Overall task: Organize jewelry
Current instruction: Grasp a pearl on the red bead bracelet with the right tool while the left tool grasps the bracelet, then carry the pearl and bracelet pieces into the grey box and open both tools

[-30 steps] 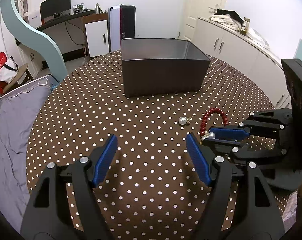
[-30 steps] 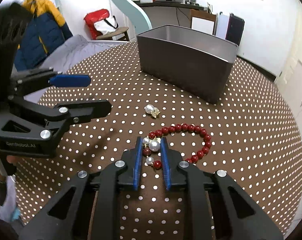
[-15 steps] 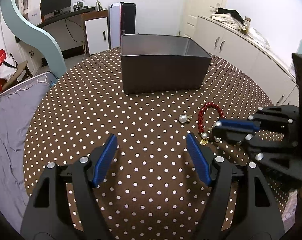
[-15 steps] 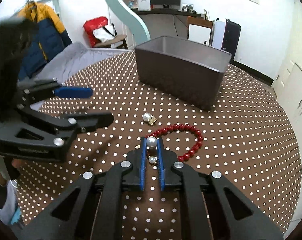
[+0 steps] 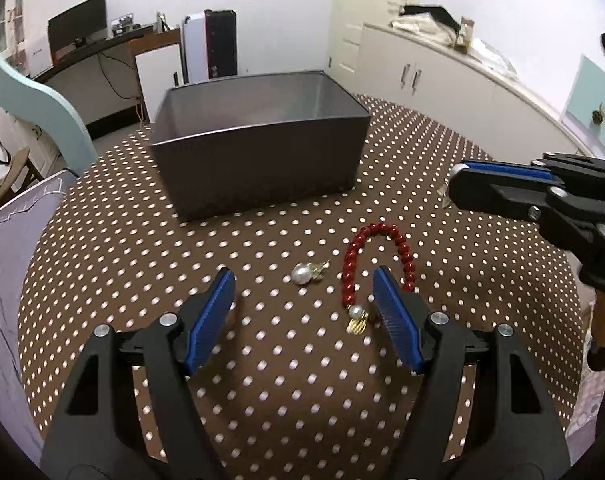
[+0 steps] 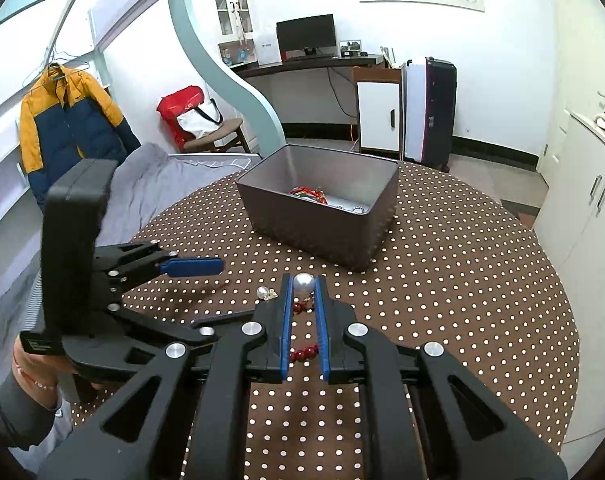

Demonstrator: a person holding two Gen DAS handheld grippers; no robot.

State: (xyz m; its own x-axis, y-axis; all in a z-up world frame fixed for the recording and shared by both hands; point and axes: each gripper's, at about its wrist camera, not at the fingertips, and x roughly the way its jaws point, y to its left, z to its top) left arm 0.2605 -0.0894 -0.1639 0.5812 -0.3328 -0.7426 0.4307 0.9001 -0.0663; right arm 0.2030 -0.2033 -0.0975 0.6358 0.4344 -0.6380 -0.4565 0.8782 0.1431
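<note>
Pearl earring held above table; bin not yet reached.
Right gripper (image 6: 303,285) pinches the pearl earring (image 6: 303,282) at the pad tips; left gripper (image 5: 303,305) spread, empty. Risk: the round pearl could squirt free short of the bin (image 6: 378,220).

Jacket (image 6: 66,120) hangs left; monitor (image 6: 306,34) on desk (image 6: 302,65).

Red bead bracelet (image 6: 302,354) mostly hidden behind right gripper (image 6: 303,286) fingers, jewelry tangle inside grey box (image 6: 376,224) too small to identify
</note>
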